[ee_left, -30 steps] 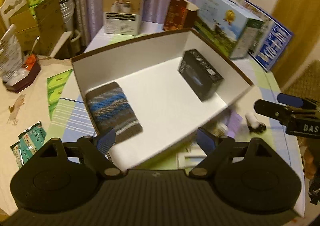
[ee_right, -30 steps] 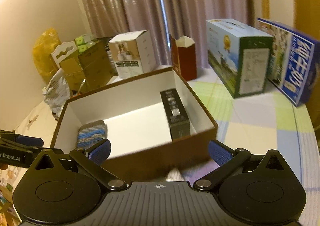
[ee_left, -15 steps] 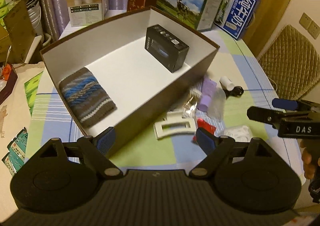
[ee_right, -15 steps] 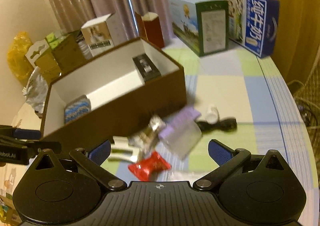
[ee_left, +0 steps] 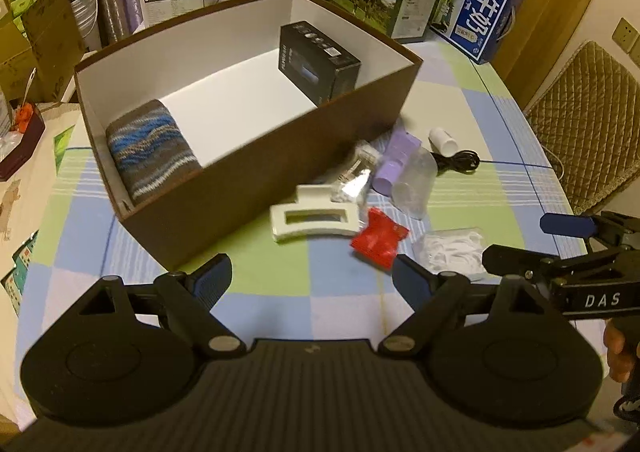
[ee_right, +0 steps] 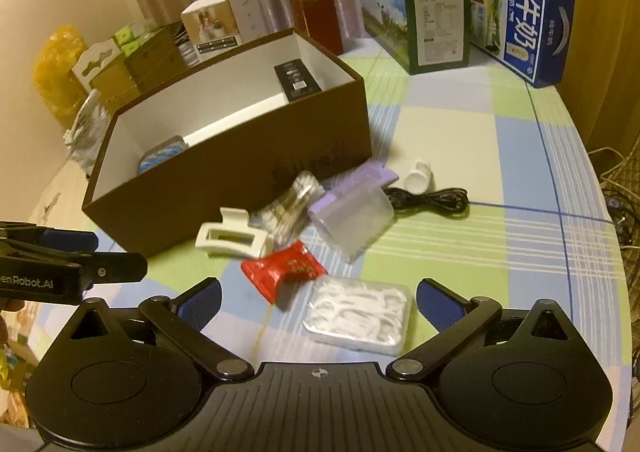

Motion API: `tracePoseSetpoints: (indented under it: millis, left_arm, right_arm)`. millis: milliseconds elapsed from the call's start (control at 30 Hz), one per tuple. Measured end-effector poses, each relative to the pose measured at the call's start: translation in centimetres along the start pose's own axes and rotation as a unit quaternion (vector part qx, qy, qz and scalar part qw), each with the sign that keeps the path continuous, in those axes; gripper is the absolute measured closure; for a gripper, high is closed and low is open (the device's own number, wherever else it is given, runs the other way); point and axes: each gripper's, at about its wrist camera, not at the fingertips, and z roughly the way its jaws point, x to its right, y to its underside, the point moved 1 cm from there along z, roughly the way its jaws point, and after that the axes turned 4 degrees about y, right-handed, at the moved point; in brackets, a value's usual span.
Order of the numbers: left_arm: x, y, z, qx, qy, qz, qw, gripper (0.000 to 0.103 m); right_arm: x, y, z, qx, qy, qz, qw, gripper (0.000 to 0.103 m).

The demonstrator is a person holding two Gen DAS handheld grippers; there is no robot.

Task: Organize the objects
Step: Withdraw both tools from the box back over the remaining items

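Right wrist view shows my right tongs (ee_right: 318,302) spread wide and empty, like my left tongs (ee_left: 310,277), over a floss-pick case (ee_right: 359,315) at six o'clock, the brown box (ee_right: 224,180) at ten; its slick lid may slip.

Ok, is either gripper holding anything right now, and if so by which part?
Nothing is held. The left gripper and the right gripper are both open and empty, above the table.
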Motion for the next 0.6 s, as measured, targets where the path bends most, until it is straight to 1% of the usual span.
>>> tracePoseSetpoints:
  millis: [233, 433, 600]
  left_arm:
    - [3.0, 1.2, 0.9, 0.0, -0.008, 0.0, 1.0, 0.018]
    - [4.5, 1.9, 2.1, 0.0, -0.005, 0.001, 1.0, 0.019]
    - [4.8, 2.2, 2.9, 0.0, -0.012, 0.002, 0.9999, 0.02]
  right_arm:
    - [3.2, 1.4, -0.5, -0.011, -0.004, 0.014, 1.0, 0.002]
    - [5.3, 2.3, -0.4, -0.019, -0.003, 0.029, 0.999, 0.002]
    - [5.8, 2.7, -0.1, -0.023, -0.001, 0.033, 0.999, 0.002]
